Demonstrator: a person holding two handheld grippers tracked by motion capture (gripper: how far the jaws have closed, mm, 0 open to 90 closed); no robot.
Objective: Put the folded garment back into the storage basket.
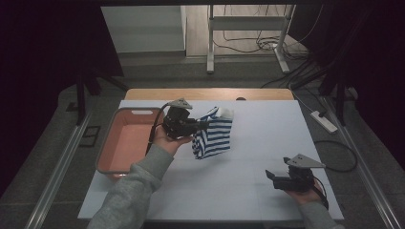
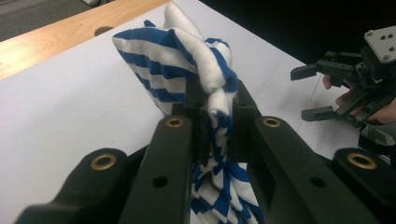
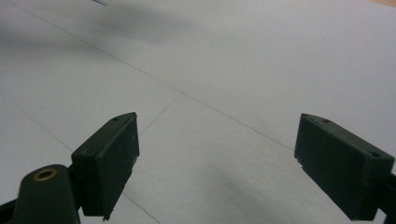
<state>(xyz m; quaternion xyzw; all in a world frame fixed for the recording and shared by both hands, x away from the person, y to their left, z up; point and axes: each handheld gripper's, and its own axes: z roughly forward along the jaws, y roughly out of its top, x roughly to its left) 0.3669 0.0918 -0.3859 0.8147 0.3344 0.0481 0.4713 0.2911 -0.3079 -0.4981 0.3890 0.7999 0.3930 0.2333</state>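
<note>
A blue-and-white striped cloth [image 1: 213,137] hangs bunched above the white table top, just right of the pink tray. My left gripper [image 1: 203,125] is shut on its upper edge. In the left gripper view the black jaws pinch a twisted fold of the striped cloth [image 2: 161,65], with my left gripper [image 2: 218,109] squeezing it tight. My right gripper [image 1: 272,179] rests low near the table's front right corner, held in a hand, jaws open. In the right gripper view my right gripper [image 3: 217,158] stands wide apart over bare white table with nothing between the pads.
A pink tray [image 1: 111,143] with a rim sits at the table's left side. A wooden strip [image 1: 205,94] runs along the far edge. Beyond it stand a white frame's legs [image 1: 210,47] and loose cables [image 1: 296,62] on the floor.
</note>
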